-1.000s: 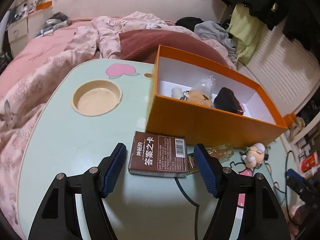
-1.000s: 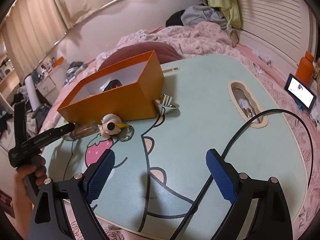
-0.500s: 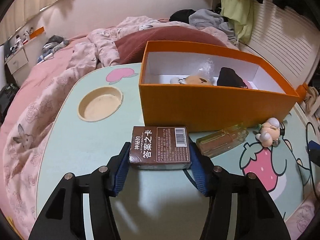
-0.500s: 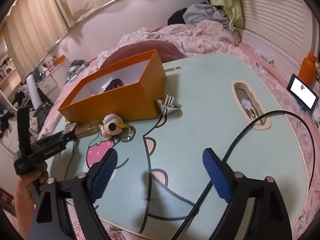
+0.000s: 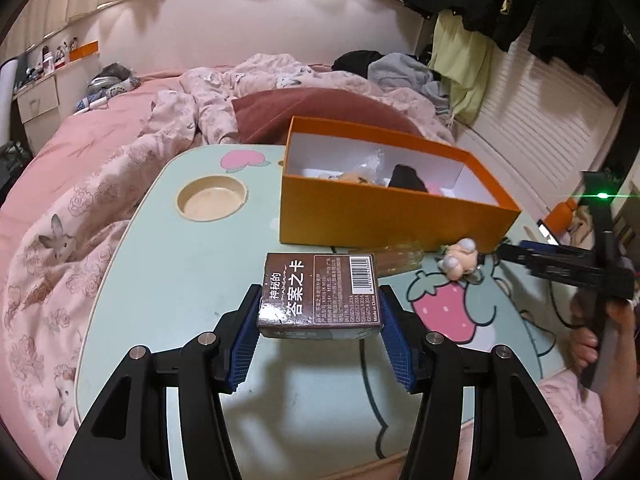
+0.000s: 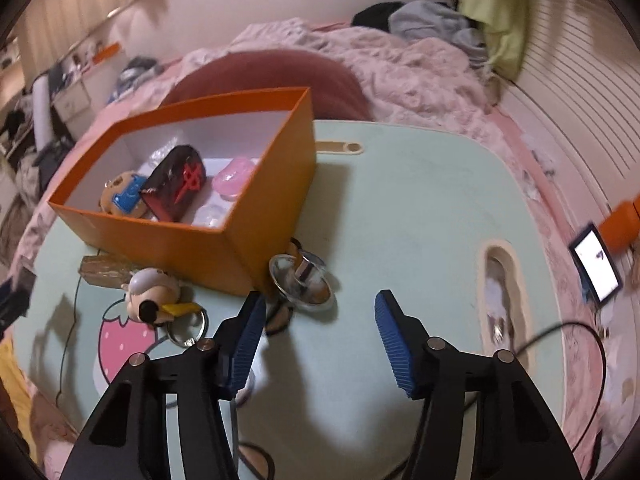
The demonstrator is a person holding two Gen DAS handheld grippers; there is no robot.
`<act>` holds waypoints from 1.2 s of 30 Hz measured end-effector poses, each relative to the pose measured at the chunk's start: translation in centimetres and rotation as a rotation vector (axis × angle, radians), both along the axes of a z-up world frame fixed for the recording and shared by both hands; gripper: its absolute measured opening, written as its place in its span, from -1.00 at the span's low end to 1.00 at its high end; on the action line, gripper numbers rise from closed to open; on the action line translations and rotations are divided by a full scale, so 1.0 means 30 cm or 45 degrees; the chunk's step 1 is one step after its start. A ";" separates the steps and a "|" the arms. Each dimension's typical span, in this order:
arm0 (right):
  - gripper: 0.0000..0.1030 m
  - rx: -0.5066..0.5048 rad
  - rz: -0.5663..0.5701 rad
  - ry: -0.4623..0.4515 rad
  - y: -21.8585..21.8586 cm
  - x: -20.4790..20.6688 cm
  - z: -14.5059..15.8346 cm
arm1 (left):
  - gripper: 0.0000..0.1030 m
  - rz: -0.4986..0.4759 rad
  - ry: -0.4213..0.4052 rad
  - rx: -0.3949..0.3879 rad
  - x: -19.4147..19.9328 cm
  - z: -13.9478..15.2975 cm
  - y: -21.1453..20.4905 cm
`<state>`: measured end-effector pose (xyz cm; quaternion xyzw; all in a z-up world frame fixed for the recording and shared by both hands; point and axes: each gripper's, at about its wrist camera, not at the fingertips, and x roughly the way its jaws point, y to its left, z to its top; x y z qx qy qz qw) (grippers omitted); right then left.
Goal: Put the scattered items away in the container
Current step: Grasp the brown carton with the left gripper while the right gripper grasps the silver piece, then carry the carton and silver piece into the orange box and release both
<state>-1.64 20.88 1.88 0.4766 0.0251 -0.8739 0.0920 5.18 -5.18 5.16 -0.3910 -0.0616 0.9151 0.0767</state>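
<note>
Mint table (image 5: 168,264): left gripper (image 5: 319,322) fingers pinch brown card box (image 5: 320,294); right gripper (image 6: 318,332) fingers closing, empty, near metal dish (image 6: 302,282).

This is a lived-in bedroom at home: a pale green lap table (image 5: 192,280) printed with a strawberry cartoon sits on a bed (image 5: 80,152) spread with a rumpled pink floral quilt (image 5: 72,248) and a dark red pillow (image 5: 320,108). At one o'clock clothes (image 5: 408,68) lie heaped, with dark garments (image 5: 520,4) hanging at two; at ten o'clock a white bedside drawer unit (image 5: 38,98) carries small clutter.
</note>
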 end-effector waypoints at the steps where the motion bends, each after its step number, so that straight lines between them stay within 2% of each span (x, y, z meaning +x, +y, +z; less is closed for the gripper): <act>1: 0.10 0.032 0.008 -0.007 -0.009 -0.009 -0.003 | 0.10 -0.002 0.007 0.000 0.002 0.007 0.001; 4: 0.02 0.114 0.043 0.016 -0.029 -0.031 -0.006 | 0.10 -0.014 0.007 0.014 0.013 0.012 0.008; 6: -0.46 0.074 0.065 0.003 -0.024 -0.029 -0.009 | 0.10 -0.014 0.003 0.017 0.014 0.011 0.011; 15: -0.46 -0.081 0.012 0.003 0.030 0.081 0.021 | 0.10 -0.016 0.017 0.038 0.021 0.022 0.012; 18: -0.46 -0.164 0.026 0.017 0.037 0.134 0.054 | 0.10 -0.019 0.031 0.055 0.026 0.041 0.011; 22: -0.46 -0.195 0.068 0.073 0.008 0.160 0.121 | 0.10 -0.029 0.066 0.053 0.020 0.083 0.024; 30: -0.46 -0.146 0.124 0.194 -0.089 0.076 0.240 | 0.10 -0.068 0.112 0.020 -0.066 0.165 0.065; 36: -0.46 -0.131 0.123 0.236 -0.148 -0.026 0.272 | 0.10 -0.094 0.098 0.014 -0.215 0.222 0.089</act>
